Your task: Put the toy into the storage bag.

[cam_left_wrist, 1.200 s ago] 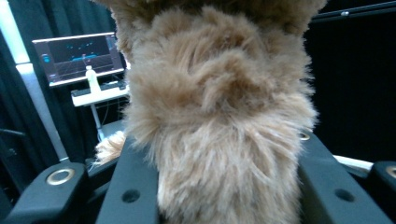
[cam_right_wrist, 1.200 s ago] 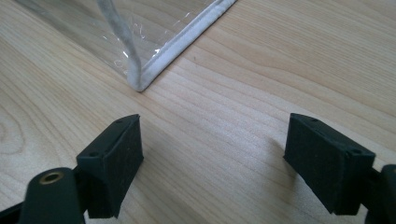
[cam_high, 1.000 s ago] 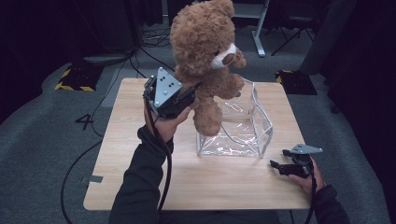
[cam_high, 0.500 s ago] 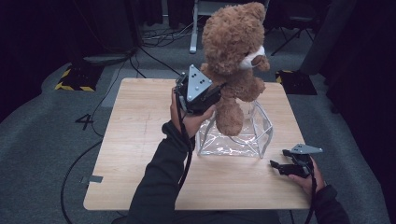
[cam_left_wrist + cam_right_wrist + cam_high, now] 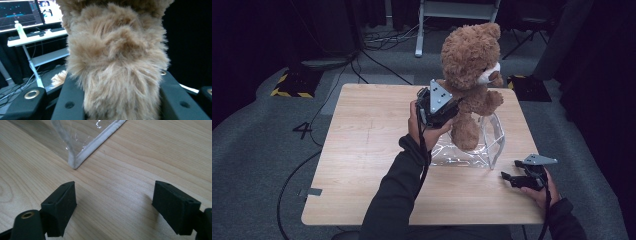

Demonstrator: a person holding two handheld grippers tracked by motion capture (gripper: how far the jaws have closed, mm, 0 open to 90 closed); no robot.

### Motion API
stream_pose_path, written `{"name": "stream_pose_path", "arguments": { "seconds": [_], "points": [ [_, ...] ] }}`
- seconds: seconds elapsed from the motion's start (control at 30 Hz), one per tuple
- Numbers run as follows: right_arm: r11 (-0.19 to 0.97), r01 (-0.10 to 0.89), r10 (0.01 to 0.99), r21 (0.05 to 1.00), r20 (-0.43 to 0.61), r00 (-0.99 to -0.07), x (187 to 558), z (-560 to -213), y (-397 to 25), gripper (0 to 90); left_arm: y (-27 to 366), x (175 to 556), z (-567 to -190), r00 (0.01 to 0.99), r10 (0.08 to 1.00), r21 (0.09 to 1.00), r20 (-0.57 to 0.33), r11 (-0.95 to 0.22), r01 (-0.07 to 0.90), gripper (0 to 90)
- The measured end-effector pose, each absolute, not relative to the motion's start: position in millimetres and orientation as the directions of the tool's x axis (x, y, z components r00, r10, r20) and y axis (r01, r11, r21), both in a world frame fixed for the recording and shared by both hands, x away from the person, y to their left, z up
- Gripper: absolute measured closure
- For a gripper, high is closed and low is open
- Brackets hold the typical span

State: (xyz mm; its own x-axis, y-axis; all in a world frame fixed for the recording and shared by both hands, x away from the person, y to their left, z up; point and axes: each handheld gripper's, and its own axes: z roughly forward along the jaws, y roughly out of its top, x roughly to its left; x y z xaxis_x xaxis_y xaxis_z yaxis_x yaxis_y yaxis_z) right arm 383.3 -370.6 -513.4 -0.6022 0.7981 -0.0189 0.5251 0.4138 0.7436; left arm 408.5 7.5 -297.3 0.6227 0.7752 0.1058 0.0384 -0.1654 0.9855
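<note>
left claw [image 5: 447, 111] clamping teddy bear [image 5: 472, 75] | bear shifting right, seemingly lowering into clear box [image 5: 494, 142], centre frame | right claw [image 5: 510, 179] idling wide

The left gripper [image 5: 438, 106] is raised over the middle of the bench, its forearm reaching far forward from the near edge, grey plate on top. Its fingers [image 5: 175, 100] are clamped on brown fur. The right gripper [image 5: 522, 177] rests low at the near right, hand behind it, its fingers [image 5: 60, 207] spread wide apart with nothing between them.
</note>
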Motion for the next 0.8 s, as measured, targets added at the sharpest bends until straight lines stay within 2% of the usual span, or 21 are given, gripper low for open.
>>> {"name": "stream_pose_path", "arguments": {
  "seconds": [0.43,0.67,0.77,0.8],
  "points": [
    [0.414,0.526,0.798,0.743,-0.019,-0.602,383.2,-513.3,-370.5,19.2,26.0,402.9,-312.0,0.550,0.828,0.984,0.112,-0.168,0.052,64.0],
    [0.414,0.525,0.798,0.744,-0.019,-0.602,383.2,-513.4,-370.5,19.1,29.1,403.1,-320.8,0.571,0.814,0.981,0.109,-0.182,0.072,63.4],
    [0.414,0.525,0.798,0.744,-0.019,-0.602,383.3,-513.4,-370.5,19.1,21.8,401.4,-319.0,0.572,0.805,0.971,0.158,-0.233,0.060,63.2],
    [0.414,0.525,0.798,0.744,-0.019,-0.602,383.3,-513.4,-370.6,19.2,17.5,399.1,-317.3,0.561,0.803,0.959,0.201,-0.277,0.053,63.2]
  ]
}}
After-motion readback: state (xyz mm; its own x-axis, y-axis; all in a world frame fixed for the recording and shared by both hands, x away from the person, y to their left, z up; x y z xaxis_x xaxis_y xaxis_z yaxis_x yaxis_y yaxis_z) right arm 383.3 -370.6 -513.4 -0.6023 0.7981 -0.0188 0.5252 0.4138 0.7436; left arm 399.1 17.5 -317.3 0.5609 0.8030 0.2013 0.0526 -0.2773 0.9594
